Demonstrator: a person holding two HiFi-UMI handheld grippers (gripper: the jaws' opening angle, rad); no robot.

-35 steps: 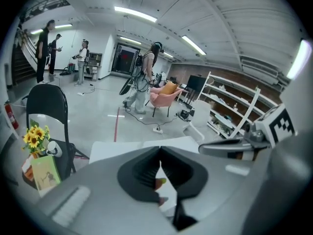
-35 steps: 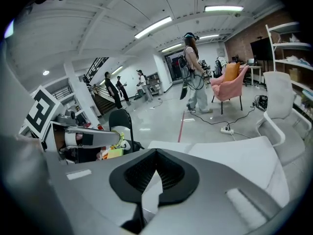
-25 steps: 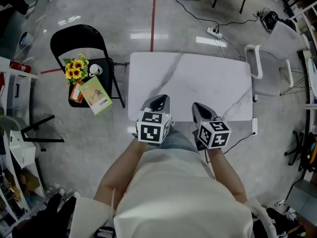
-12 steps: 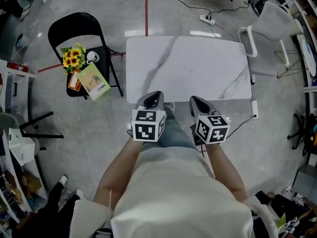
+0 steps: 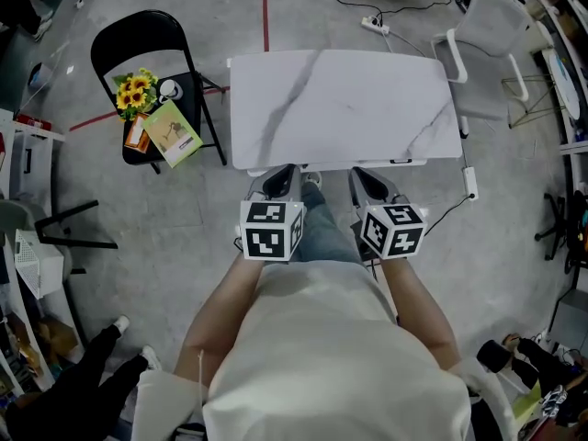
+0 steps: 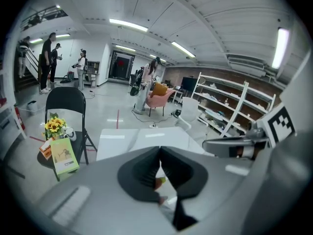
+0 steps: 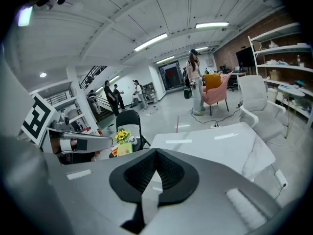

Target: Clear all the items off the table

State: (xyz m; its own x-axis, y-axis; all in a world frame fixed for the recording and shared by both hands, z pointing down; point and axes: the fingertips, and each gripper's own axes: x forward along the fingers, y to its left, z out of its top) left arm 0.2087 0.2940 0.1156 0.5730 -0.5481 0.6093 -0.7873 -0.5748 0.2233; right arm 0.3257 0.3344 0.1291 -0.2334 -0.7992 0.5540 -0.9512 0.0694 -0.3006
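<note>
The white marble table [image 5: 344, 99] carries nothing on its top. My left gripper [image 5: 280, 180] and right gripper [image 5: 367, 180] hang side by side just off its near edge, close to the person's body. Both are shut with nothing between the jaws; the left gripper view [image 6: 160, 151] and the right gripper view [image 7: 156, 153] show the pads meeting. A black folding chair [image 5: 138, 44] left of the table bears sunflowers [image 5: 133, 92], a white cup [image 5: 169, 89], a green book [image 5: 172, 132] and an orange packet [image 5: 138, 132].
A white armchair [image 5: 487, 26] stands at the table's far right corner, with a power strip [image 5: 374, 26] and cables on the floor behind. Another person's legs [image 5: 83, 375] show at the lower left. Shelving lines the left edge.
Both grippers, still shut, have drawn back from above the table's near edge to just off it. The table now lies farther up the head view.
</note>
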